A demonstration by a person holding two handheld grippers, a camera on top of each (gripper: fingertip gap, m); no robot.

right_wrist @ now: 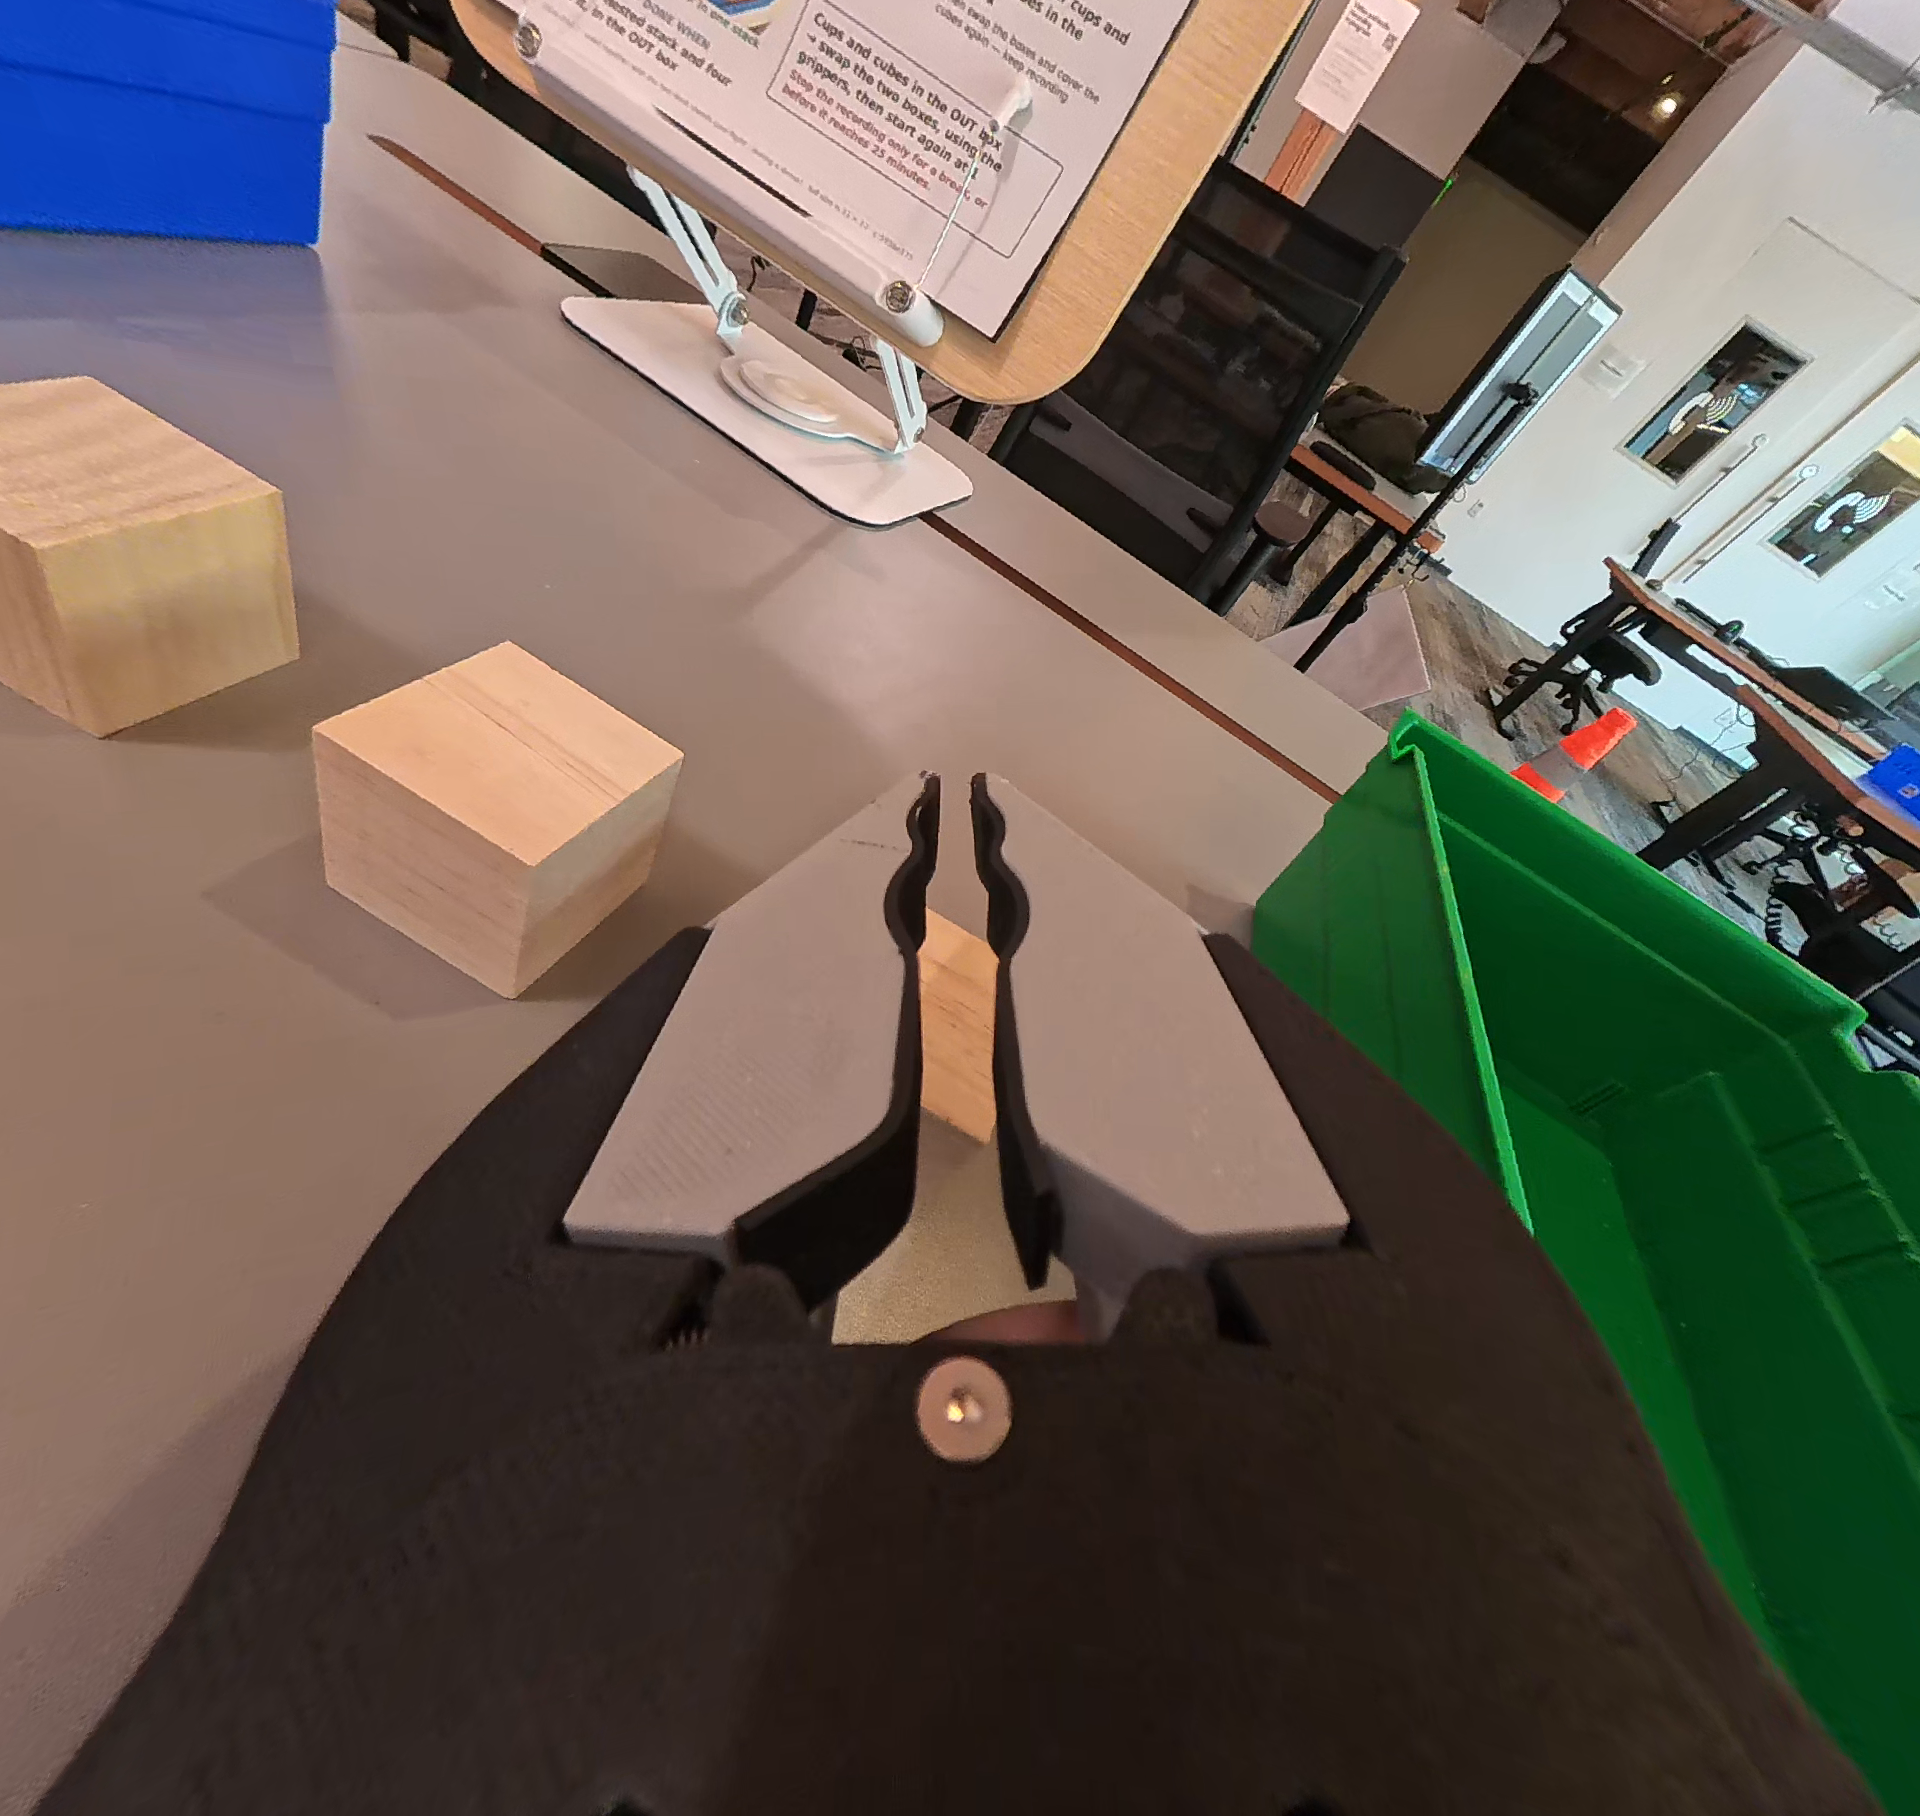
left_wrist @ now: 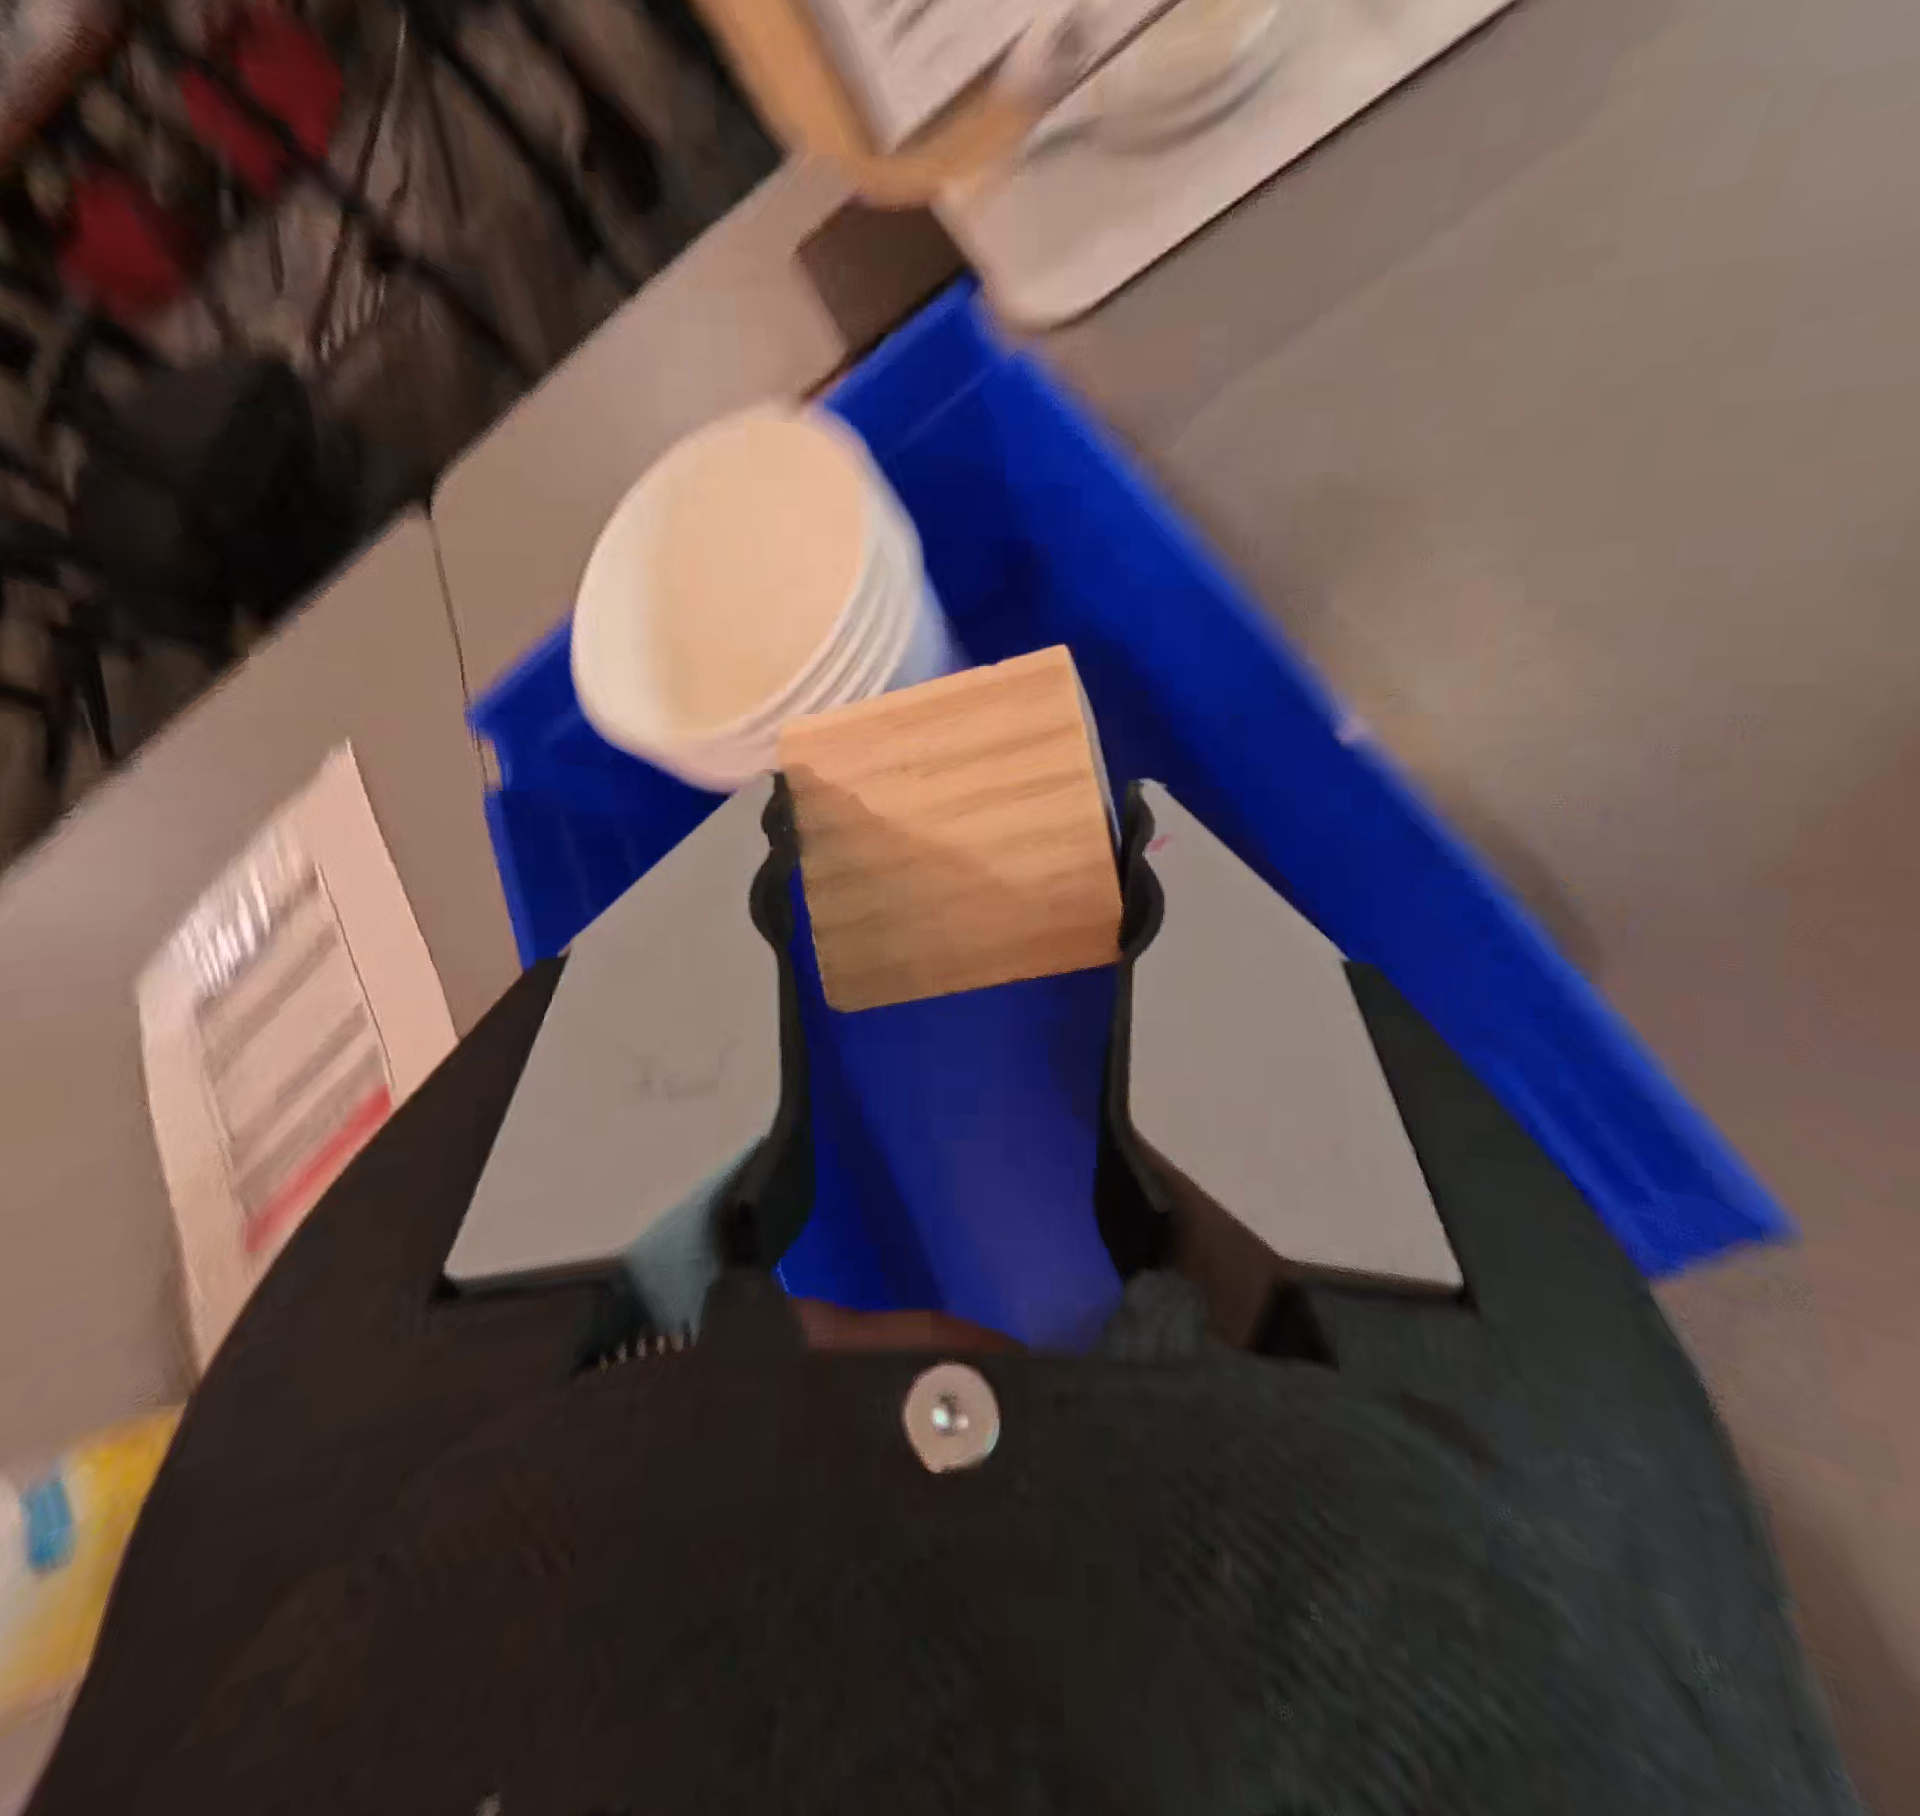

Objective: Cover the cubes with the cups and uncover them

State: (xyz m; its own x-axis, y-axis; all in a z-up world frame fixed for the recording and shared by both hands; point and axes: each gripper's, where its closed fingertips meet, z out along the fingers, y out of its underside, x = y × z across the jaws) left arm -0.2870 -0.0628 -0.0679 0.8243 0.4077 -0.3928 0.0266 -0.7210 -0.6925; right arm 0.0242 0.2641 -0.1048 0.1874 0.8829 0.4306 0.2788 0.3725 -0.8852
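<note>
In the left wrist view my left gripper (left_wrist: pixel 956 792) is shut on a light wooden cube (left_wrist: pixel 951 852), with both pads against its sides. It holds the cube above a blue bin (left_wrist: pixel 1226 644). A nested stack of white paper cups (left_wrist: pixel 727 582) lies in that bin, just beyond the cube. The view is motion-blurred. In the right wrist view my right gripper (right_wrist: pixel 951 784) is shut with nothing between its pads, low over the grey table (right_wrist: pixel 644 571). Two wooden cubes (right_wrist: pixel 488 810) (right_wrist: pixel 125 551) stand on the table to its left. A third cube (right_wrist: pixel 956 1028) shows under the fingers.
A green bin (right_wrist: pixel 1662 1143) stands close on the right of my right gripper. The blue bin (right_wrist: pixel 156 73) is at the far left of the table. An instruction board on a white stand (right_wrist: pixel 831 384) is at the table's back edge. A printed sheet (left_wrist: pixel 281 1018) lies left of the blue bin.
</note>
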